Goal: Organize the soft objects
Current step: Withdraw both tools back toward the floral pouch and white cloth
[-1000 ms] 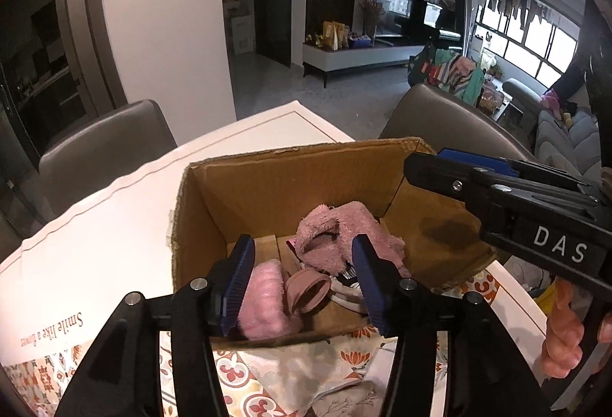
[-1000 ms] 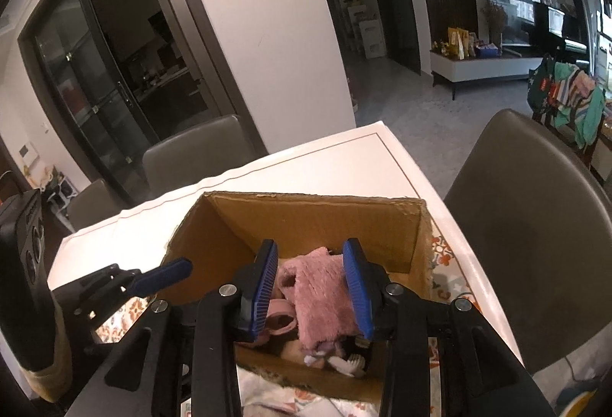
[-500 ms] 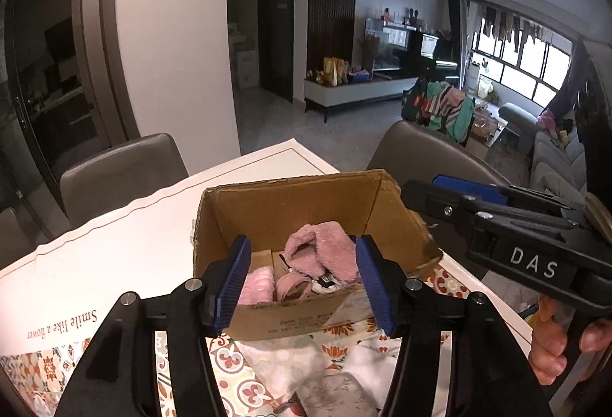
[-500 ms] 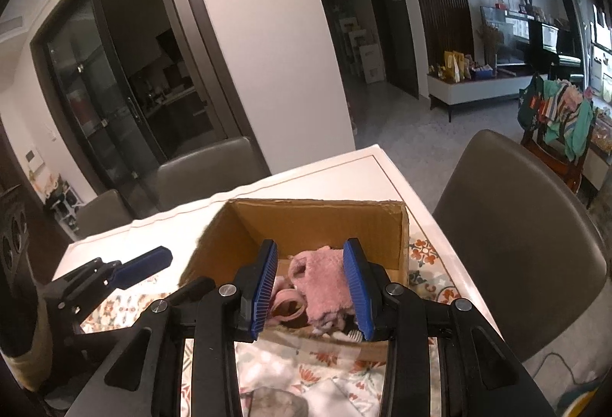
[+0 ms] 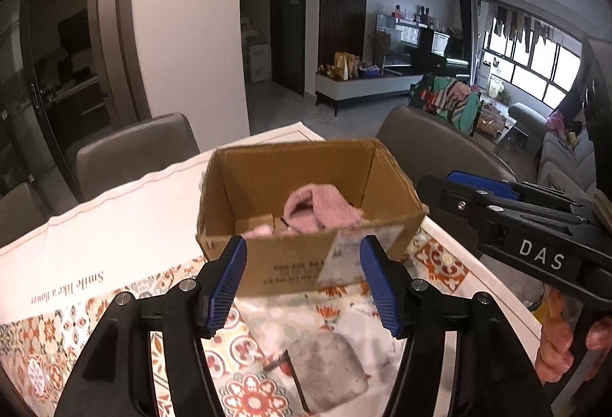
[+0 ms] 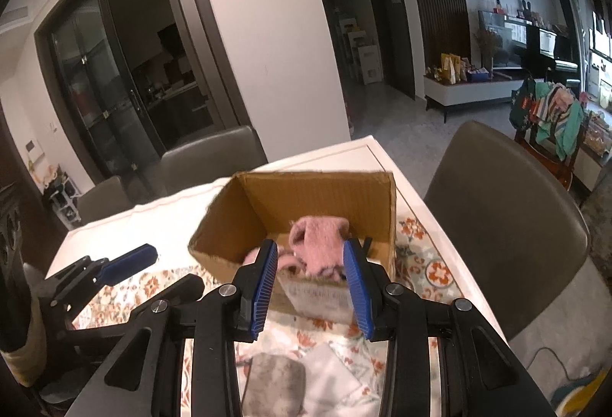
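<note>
Fuzzy pink soft items (image 5: 317,212): stowed in open brown cardboard box (image 5: 290,264). Grey plush pad (image 5: 329,375) outstanding. Left gripper (image 5: 302,283) opening, empty; right gripper (image 6: 310,287) part-spread, empty. Low, centred pinch advised.

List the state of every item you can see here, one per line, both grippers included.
Brown cardboard box: open-topped, upright on the table.
Fluffy pink sock: lying inside the box.
Grey fuzzy cloth: flat on the patterned tablecloth, outside the box.
Left gripper: jaws opening, nothing between them.
Right gripper: open, empty.
</note>
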